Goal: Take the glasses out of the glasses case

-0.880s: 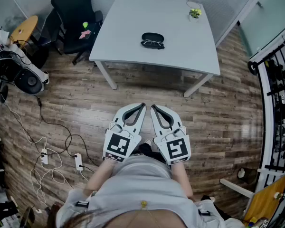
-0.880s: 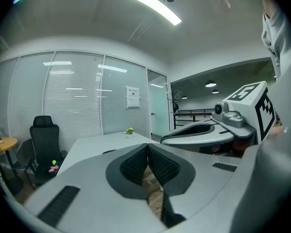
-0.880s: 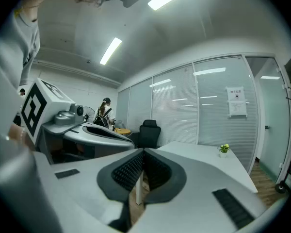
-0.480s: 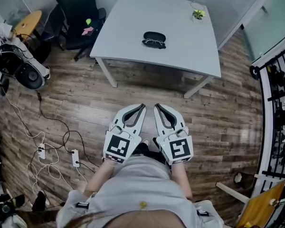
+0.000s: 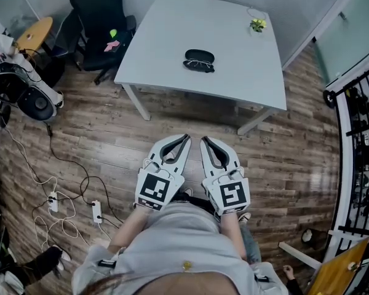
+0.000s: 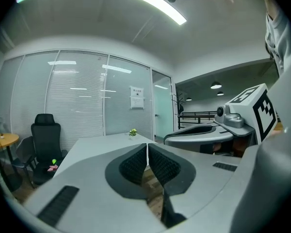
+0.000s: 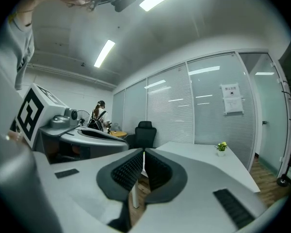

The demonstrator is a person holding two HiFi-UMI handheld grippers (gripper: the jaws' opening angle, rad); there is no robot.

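A black glasses case [image 5: 199, 56] lies in the middle of the white table [image 5: 166, 48], with a pair of glasses [image 5: 201, 66] lying on the table against its near side. Both grippers hang over the wooden floor, well short of the table, held close to the person's body. My left gripper [image 5: 184, 137] is shut with nothing in it, its pads meeting in the left gripper view [image 6: 148, 154]. My right gripper [image 5: 204, 141] is shut and empty too, as the right gripper view [image 7: 143, 160] shows. The case is hidden in both gripper views.
A small potted plant [image 5: 257, 24] stands at the table's far right corner. A black office chair [image 5: 101, 26] sits left of the table. A fan [image 5: 26, 97] and cables with power strips [image 5: 96, 212] lie on the floor at the left. Black railings [image 5: 364, 128] run along the right.
The view has shifted a little toward the table. Both grippers stay shut side by side in front of the body.
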